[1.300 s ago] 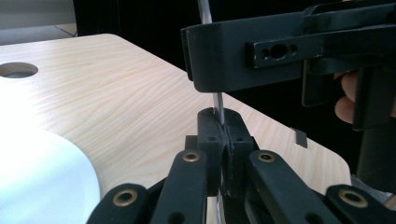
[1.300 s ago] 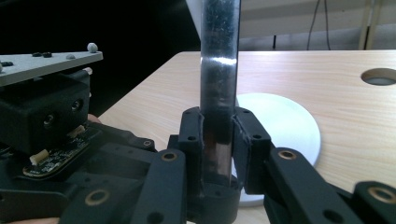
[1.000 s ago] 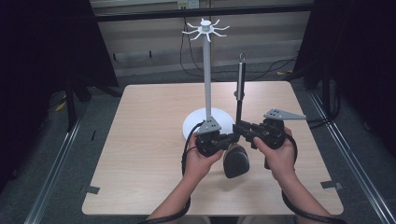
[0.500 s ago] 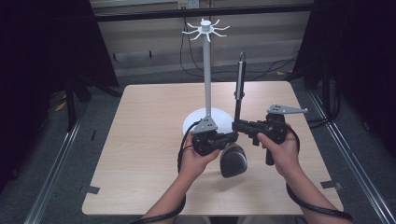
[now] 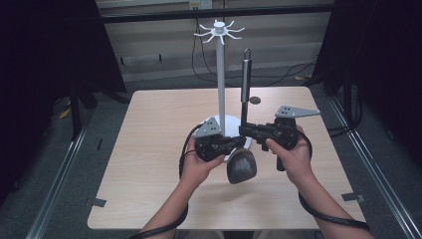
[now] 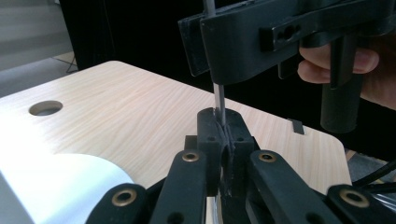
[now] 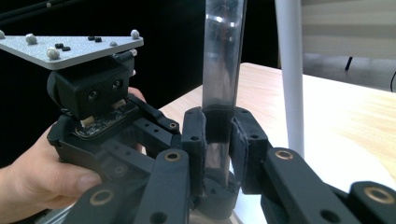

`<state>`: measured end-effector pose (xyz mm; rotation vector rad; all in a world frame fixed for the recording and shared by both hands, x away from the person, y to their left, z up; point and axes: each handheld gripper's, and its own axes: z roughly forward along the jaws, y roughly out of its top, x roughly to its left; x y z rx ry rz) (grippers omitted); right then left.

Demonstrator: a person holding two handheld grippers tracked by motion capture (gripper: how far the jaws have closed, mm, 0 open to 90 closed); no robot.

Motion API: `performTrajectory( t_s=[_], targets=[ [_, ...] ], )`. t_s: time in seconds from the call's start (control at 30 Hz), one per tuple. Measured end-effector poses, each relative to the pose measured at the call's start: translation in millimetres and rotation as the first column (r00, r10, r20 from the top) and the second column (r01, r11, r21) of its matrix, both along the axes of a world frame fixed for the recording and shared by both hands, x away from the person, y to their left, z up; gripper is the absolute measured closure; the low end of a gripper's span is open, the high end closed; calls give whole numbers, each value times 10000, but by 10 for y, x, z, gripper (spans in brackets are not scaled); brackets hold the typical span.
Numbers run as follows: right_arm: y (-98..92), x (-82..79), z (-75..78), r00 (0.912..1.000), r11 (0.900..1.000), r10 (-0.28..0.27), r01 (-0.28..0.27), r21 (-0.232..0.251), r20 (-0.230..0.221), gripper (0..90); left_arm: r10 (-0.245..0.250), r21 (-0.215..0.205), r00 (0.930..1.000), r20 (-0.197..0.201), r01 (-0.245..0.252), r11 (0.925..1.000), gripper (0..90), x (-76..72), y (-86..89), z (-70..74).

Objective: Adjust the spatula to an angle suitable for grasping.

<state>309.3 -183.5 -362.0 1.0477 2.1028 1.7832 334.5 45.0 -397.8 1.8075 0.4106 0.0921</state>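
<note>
A long utensil stands upright, with a dark handle point(image 5: 244, 84) and a dark spoon-like head point(image 5: 241, 167) hanging low over the table. My left gripper point(image 5: 234, 145) is shut on its thin metal shaft point(image 6: 219, 100), just below the handle. My right gripper point(image 5: 245, 130) sits right above it, and its jaws have just been closing on the dark handle point(image 7: 223, 56), which they now clamp. Close to the left of the utensil rises the white stand's pole point(image 5: 220, 84), topped by a ring of hooks point(image 5: 219, 31). The left gripper's body and grey plate point(image 7: 70, 46) appear in the right gripper view.
The stand's white round base point(image 5: 233, 121) rests on the light wooden table point(image 5: 149, 149), partly behind my grippers. A round hole point(image 5: 255, 100) is cut in the table top behind the utensil. Black curtains and a dark frame surround the table.
Both hands have shifted a little left and up with the utensil, bringing its handle closer to the white pole. The right jaws have narrowed onto the handle.
</note>
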Motion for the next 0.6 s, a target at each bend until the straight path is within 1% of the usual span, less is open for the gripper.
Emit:
performTrajectory(
  t_s=[0.1,0.13,0.33,0.43,0.6],
  targets=[
    [38,-9,34,9999,9999,57,-55,-155,135,768,18,-8,9999,100,-18,10000,873,-9,33,17],
    [51,-13,45,9998,9998,85,-81,-195,170,768,2,-90,9999,103,-1,10000,873,-15,37,22],
    [102,-5,86,9993,9996,207,-201,-213,297,768,99,-71,9996,268,-97,9999,875,-22,94,63],
    [137,7,111,9990,9993,262,-252,-277,373,768,152,-148,9995,273,-148,9998,874,-19,122,79],
    [178,28,145,9984,9990,334,-321,-301,453,769,250,-98,9990,360,-247,9996,875,-15,156,109]
  ],
)
